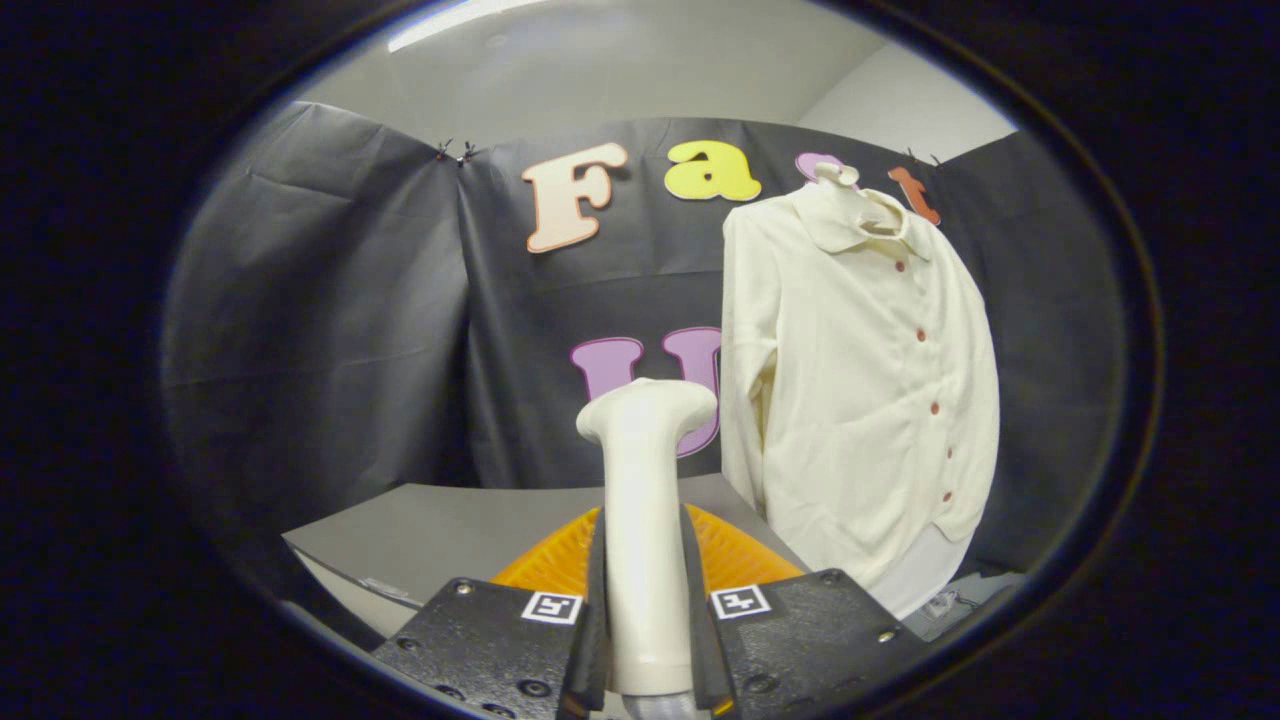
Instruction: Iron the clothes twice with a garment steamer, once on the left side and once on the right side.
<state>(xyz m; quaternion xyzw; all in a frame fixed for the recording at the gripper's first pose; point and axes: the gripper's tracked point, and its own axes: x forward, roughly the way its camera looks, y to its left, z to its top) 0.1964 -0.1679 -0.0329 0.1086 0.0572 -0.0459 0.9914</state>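
Gripper (645, 640) is clamped on the steamer (645, 520): both fingers (597, 640) press the white handle from either side, no visible gap between pad and handle. Handle stands upright between the jaws, roughly centred. Its lower end sits down in the throat of the gripper; the flared head sticks up well past the fingertips and faces away from the camera.

Just behind the handle, low down, an orange ribbed mat (740, 555) shows on both sides of the fingers. It lies on a grey table (420, 530) whose far edge runs along the foot of the black cloth wall (330, 330). Can't tell whether the steamer's base touches the mat or is lifted off it; that part is hidden by the fingers.

The shirt (850, 400) is cream, long-sleeved, with a collar and a row of small red buttons down the front. It hangs on a hanger (850, 195) against the wall, beyond the fingers and off to the right of the steamer. The steamer head is apart from the fabric, level with about the mid-height of the near sleeve. The near sleeve hangs straight down, close to the table's back right corner. Shirt hem ends above some pale stuff (925, 585) at the right finger's far side; too blurred to identify.
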